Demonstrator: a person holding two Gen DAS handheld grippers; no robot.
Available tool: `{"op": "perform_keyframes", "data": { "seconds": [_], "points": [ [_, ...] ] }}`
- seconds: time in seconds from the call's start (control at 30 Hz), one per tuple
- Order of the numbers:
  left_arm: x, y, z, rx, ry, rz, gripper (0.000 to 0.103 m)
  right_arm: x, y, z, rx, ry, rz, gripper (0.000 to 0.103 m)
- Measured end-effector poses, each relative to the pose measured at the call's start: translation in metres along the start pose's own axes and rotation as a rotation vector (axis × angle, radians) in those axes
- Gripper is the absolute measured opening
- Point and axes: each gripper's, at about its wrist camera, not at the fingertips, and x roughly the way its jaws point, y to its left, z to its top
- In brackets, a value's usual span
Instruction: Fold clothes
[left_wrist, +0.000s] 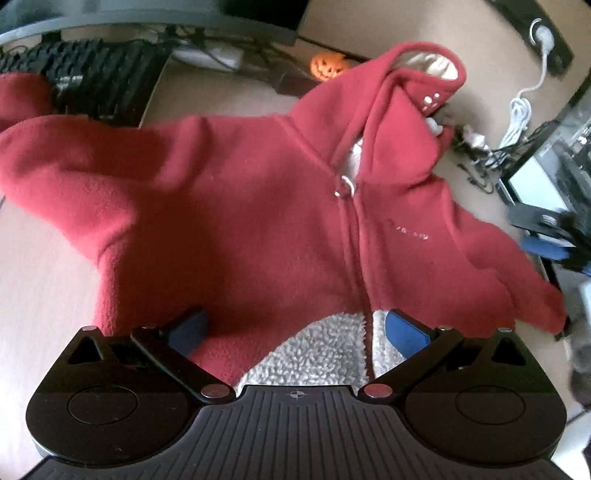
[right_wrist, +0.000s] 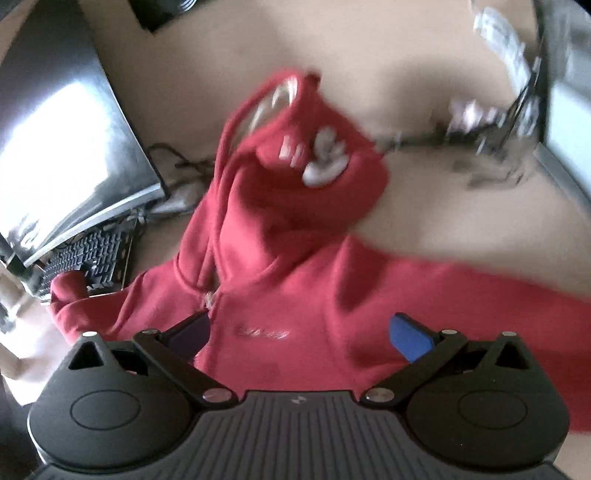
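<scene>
A red fleece hooded jacket (left_wrist: 240, 206) lies spread front-up on a beige table, zipper closed, hood (left_wrist: 406, 85) toward the far side. Its bottom hem is turned up, showing white fluffy lining (left_wrist: 317, 354). My left gripper (left_wrist: 299, 328) hangs open just over that hem, blue pads on either side of the zipper. In the right wrist view the same jacket (right_wrist: 295, 280) fills the centre, blurred, with its hood (right_wrist: 303, 155) pointing away. My right gripper (right_wrist: 299, 332) is open over the chest near the small logo (right_wrist: 262, 334), holding nothing.
A black keyboard (left_wrist: 85, 81) and a monitor (right_wrist: 62, 140) stand at the far left, one sleeve resting near the keyboard. An orange pumpkin toy (left_wrist: 327, 66) sits behind the jacket. White cables (left_wrist: 521, 114) and dark equipment crowd the right edge.
</scene>
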Motion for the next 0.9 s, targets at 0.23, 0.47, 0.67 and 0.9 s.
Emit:
{"op": "perform_keyframes", "data": {
  "seconds": [0.23,0.47,0.67,0.9],
  "points": [
    [-0.012,0.01,-0.01,0.012,0.028,-0.074,0.103,0.021,0.021,-0.025,-0.114,0.026,-0.11,0.103],
    [-0.041,0.064,0.011,-0.206,-0.065,-0.074,0.103,0.037,0.042,-0.051,-0.253,0.035,-0.233,0.103],
    [-0.064,0.138,0.044,-0.318,-0.251,0.169,0.103,0.039,0.048,-0.067,-0.252,-0.036,-0.278,0.103],
    [-0.047,0.201,0.076,-0.427,-0.278,0.254,0.103,0.04,0.049,-0.071,-0.25,-0.066,-0.285,0.103]
  ]
}}
